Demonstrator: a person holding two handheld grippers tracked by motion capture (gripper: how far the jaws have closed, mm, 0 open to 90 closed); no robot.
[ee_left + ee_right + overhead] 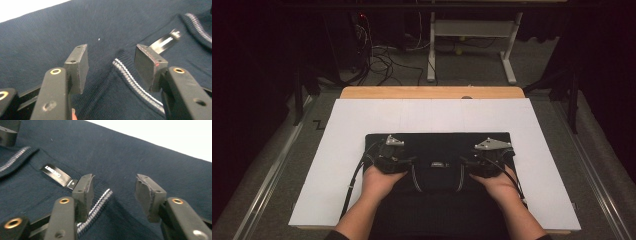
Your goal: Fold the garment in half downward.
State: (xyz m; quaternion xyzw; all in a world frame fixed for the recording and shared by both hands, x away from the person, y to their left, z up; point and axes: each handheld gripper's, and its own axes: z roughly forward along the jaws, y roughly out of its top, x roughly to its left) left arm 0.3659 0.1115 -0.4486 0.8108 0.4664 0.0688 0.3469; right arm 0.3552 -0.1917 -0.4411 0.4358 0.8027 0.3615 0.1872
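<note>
Navy knit sweater (50, 37) w/ grey-white striped collar trim (135, 80) betw. left hand-held gripper (111, 65) pads; black label (56, 175), white lettering, beside right hand-held gripper (113, 195). White table (362, 120) cover.

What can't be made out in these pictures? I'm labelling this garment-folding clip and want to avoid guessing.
- Neck label wording: right gripper view, print too small and blurred.
- Dark garment near part: high view, cut off by the bottom edge and covered by both hands.
- Left gripper and right gripper contact with the striped collar: jaws stand apart over the fabric; whether the pads press on it is unclear.
</note>
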